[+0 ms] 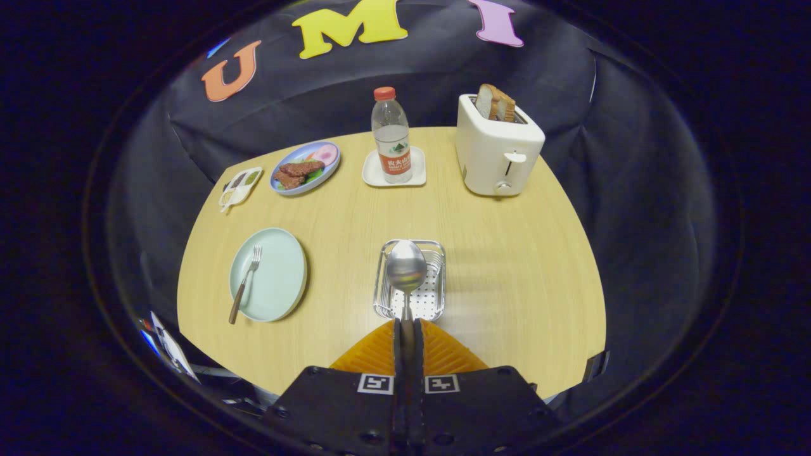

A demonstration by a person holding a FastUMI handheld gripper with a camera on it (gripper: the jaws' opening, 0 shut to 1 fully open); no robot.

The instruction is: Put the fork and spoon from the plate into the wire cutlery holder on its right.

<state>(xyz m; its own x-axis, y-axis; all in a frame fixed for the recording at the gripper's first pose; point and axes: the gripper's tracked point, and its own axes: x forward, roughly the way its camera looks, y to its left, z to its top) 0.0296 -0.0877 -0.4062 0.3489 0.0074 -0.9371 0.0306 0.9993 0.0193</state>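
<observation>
The gripper (407,329) pinches the spoon (406,269) by its handle between both fingers; its shiny bowl stands above the wire cutlery holder (437,253) just ahead. Left, near the table (507,285) edge, the fork (246,283) lies on the plate (279,278).

spoon (406,267): shiny metal | holder (437,253): bright wire | table (507,253): matt wood grain | plate (279,278): smooth
</observation>
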